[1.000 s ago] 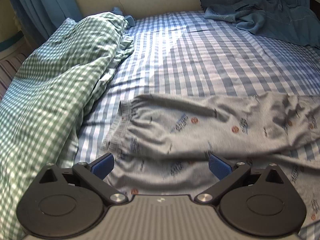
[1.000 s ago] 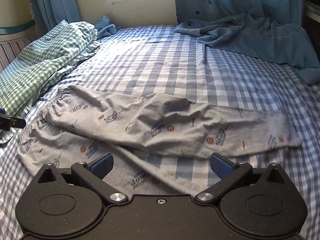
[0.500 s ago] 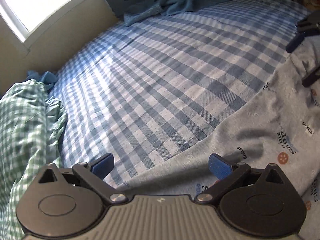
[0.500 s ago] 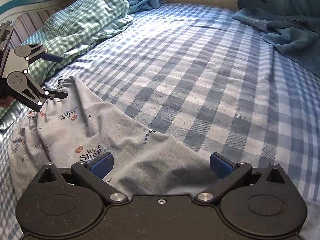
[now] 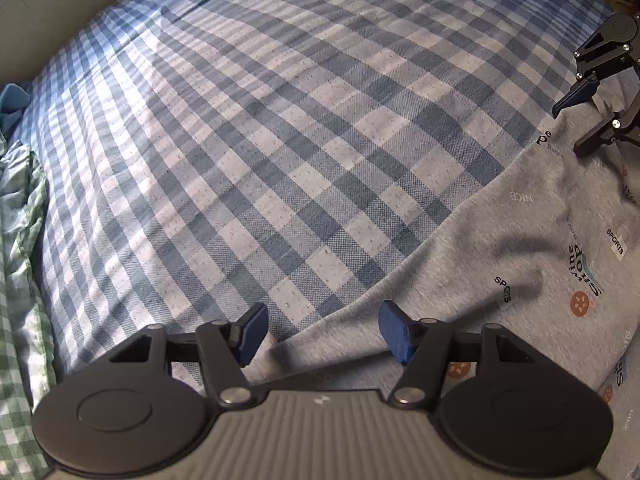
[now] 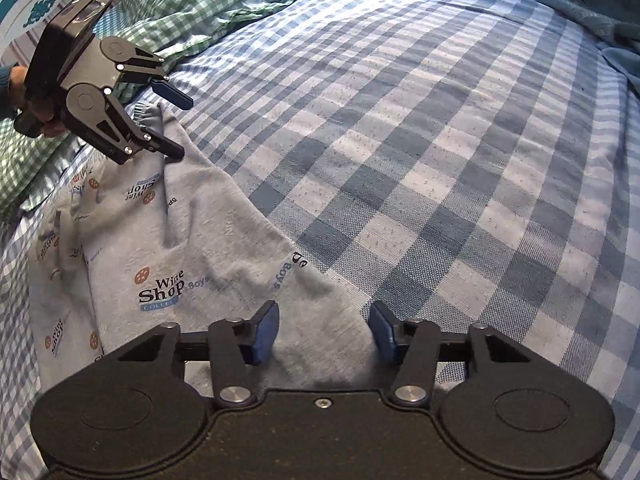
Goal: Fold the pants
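The grey printed pants lie spread on the blue checked bed sheet; they also fill the lower right of the left wrist view. My left gripper is open, its jaws partly narrowed, low over the far edge of the pants near the waistband. My right gripper is open, jaws partly narrowed, with the pants' far edge lying between its fingers. Each gripper shows in the other's view: the right one at the far right of the left wrist view, the left one at the upper left of the right wrist view.
A green checked duvet is bunched along the left side of the bed and also shows in the left wrist view. A blue cloth lies at the far right corner. The wall runs behind the bed.
Both grippers have dropped close to the far edge of the pants and their jaws have narrowed. The views have tilted down onto the sheet.
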